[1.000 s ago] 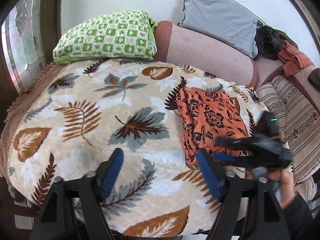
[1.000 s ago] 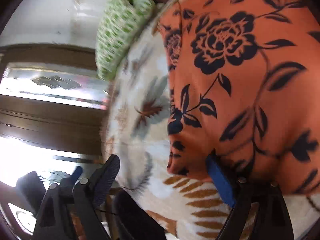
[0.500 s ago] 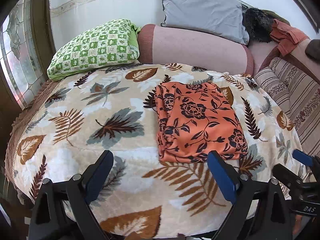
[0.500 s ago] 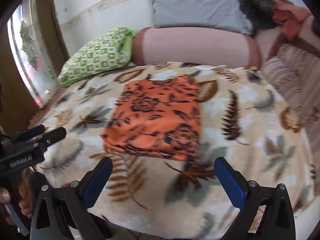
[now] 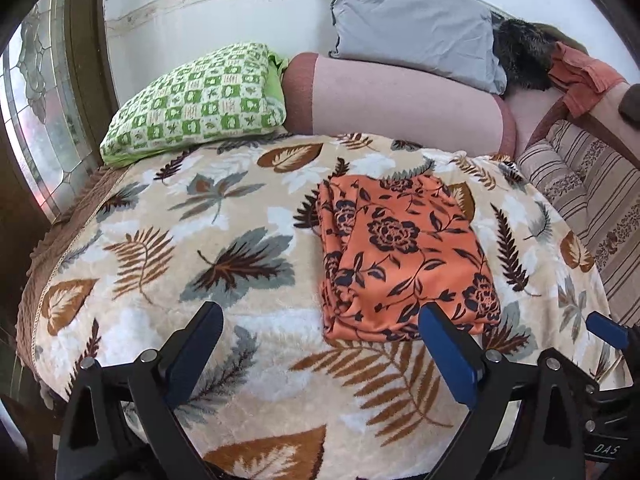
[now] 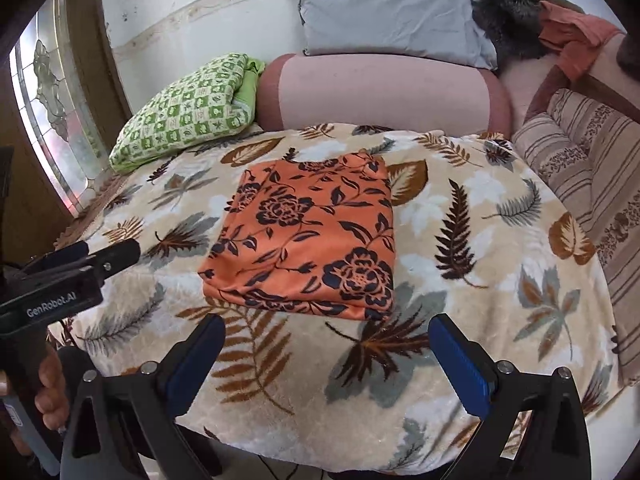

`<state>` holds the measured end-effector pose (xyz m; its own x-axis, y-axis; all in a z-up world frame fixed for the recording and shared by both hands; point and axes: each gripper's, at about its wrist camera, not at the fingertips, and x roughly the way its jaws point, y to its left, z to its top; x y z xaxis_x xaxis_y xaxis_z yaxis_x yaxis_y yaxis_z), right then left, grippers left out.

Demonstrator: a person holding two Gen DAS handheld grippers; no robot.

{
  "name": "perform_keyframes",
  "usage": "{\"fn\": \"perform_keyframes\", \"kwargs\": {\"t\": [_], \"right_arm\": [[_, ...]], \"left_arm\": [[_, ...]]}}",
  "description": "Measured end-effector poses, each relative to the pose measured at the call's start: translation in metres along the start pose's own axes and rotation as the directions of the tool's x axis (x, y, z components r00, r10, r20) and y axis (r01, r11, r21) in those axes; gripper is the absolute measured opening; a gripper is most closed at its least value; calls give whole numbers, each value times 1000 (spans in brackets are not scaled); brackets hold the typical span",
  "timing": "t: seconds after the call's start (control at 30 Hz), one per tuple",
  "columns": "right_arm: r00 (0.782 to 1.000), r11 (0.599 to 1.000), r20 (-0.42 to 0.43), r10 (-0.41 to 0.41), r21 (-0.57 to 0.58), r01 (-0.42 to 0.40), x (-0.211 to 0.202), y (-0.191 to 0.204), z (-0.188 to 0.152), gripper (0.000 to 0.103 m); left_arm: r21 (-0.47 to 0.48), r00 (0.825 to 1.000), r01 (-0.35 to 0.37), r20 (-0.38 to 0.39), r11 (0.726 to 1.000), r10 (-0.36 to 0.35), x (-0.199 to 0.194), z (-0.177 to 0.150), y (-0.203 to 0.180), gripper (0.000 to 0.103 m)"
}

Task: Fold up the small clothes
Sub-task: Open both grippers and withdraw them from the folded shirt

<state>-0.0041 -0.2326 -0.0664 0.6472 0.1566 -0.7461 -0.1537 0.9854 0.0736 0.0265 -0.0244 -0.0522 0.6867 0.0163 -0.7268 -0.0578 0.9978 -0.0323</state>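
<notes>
Orange floral cloth point(image 5: 404, 256) lies folded into a flat rectangle on the leaf-print blanket point(image 5: 224, 216), right of centre in the left wrist view and near the middle in the right wrist view; nothing touches it. Going left to right: a stained-glass window point(image 5: 36, 120) at the far left, then a green checked pillow point(image 5: 196, 104), a pink bolster point(image 5: 400, 100) with a grey pillow point(image 5: 412, 20) above it, and a striped cushion point(image 5: 592, 184) at the far right.

Left gripper point(image 5: 320, 348) hovers short of the cloth's near edge, its jaws spread wide and empty; right gripper point(image 6: 324, 360) likewise hangs back, jaws released and holding nothing.

By my judgement the folding of this piece looks done, and the step in hand is a pause clear of it; the next move probably calls for either one more fold or setting it aside, which would need both claws to come down on the near corners.

Its long axis runs from the near edge away toward the bolster; stacked layer edges show along its left side, the near edge facing the grippers.
</notes>
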Motion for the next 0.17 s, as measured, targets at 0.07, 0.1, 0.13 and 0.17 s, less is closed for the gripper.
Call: {"fn": "perform_keyframes", "kwargs": {"t": [0.07,0.1,0.13,0.17], "right_arm": [[1000,1000,4,-1,-12,1,1,3,3,103],[1000,1000,4,-4,-15,4,2,4,5,102],[1000,1000,4,-7,-16,7,3,4,6,102],[1000,1000,3,-7,-15,7,5,4,8,102]], "left_arm": [[-2,999,27,16,1000,-27,-1,3,0,103],[-1,999,35,16,999,-35,0,5,-1,103],[0,999,38,12,999,-38,2,7,-3,103],[1,999,41,4,999,-41,4,10,-4,103]]}}
